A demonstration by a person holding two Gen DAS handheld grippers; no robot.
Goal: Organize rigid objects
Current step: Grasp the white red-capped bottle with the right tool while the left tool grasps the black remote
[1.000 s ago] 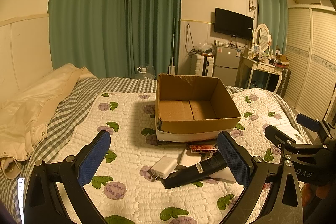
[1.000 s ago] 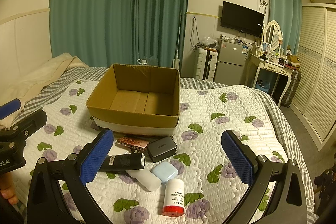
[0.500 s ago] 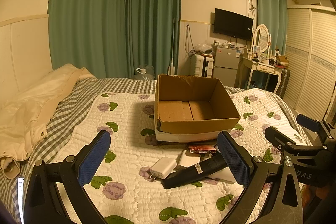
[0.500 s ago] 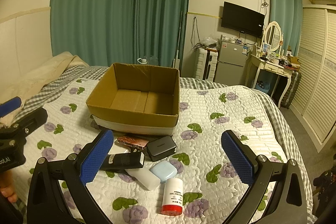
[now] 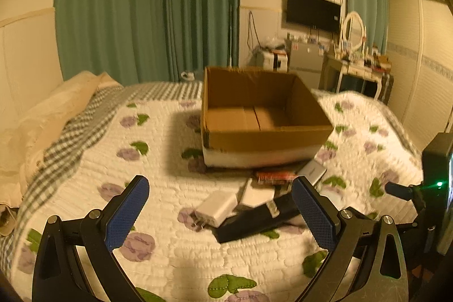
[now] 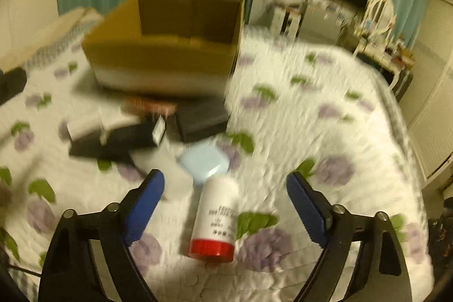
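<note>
The white bottle (image 6: 214, 217) lay on the bed (image 6: 325, 115) between the closing jaws of the right hand-held gripper (image 6: 225, 194), untouched. Bare quilt spread toward the bed's right edge.

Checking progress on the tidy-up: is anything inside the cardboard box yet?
No. In the left wrist view the cardboard box shows only its bare floor.

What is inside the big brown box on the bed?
The cardboard box looks empty: only its bare brown bottom flaps show. The strip right behind its near wall is hidden.
</note>
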